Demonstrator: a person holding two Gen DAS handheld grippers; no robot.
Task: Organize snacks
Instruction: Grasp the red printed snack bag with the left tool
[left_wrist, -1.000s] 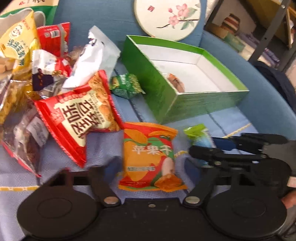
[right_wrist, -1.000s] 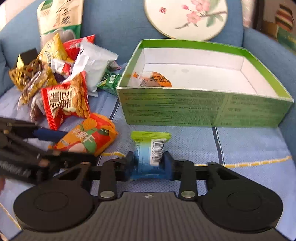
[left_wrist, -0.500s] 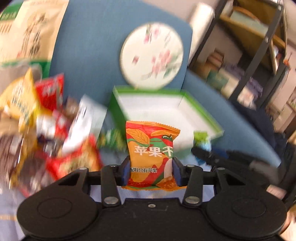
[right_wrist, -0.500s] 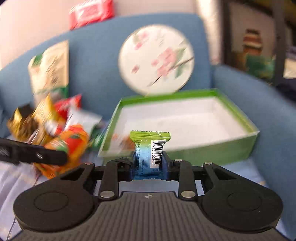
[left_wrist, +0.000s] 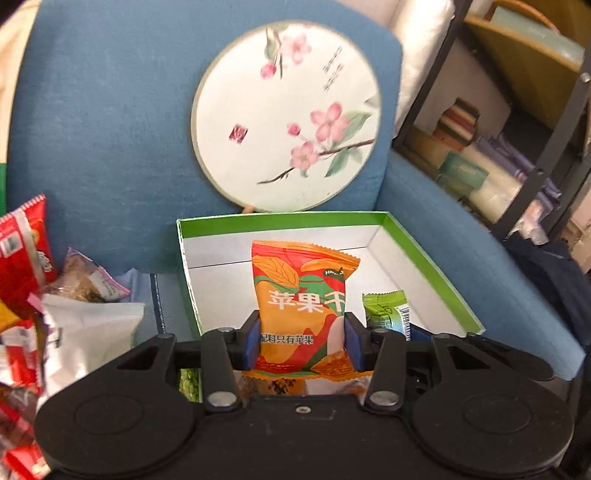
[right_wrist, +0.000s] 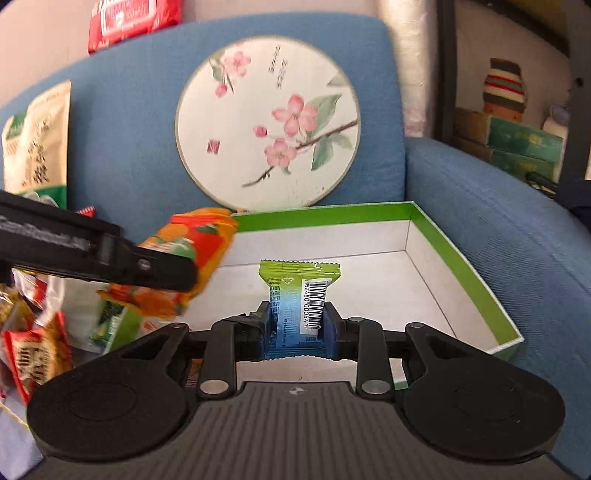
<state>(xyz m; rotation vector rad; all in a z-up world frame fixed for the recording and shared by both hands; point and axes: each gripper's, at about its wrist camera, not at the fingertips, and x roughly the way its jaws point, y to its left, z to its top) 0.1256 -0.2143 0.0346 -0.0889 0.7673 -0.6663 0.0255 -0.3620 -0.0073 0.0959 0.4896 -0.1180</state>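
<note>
Your left tongs (left_wrist: 302, 345) clamp the apple-chip packet (left_wrist: 303, 306) upright over the open box (left_wrist: 424, 254). Your right tongs (right_wrist: 297, 328), just to their right, clamp a small barcoded snack packet (right_wrist: 297, 302) over the same box. The round fan (left_wrist: 286, 114) leans on the sofa backrest (left_wrist: 103, 122) behind the box; the snack pile (left_wrist: 48, 332) lies left of it.

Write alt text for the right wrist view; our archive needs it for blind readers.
The right claw grips a small green-and-blue snack packet upright over an open green box on a blue sofa. At left, the left claw holds an orange snack bag; a round floral fan leans behind.
</note>
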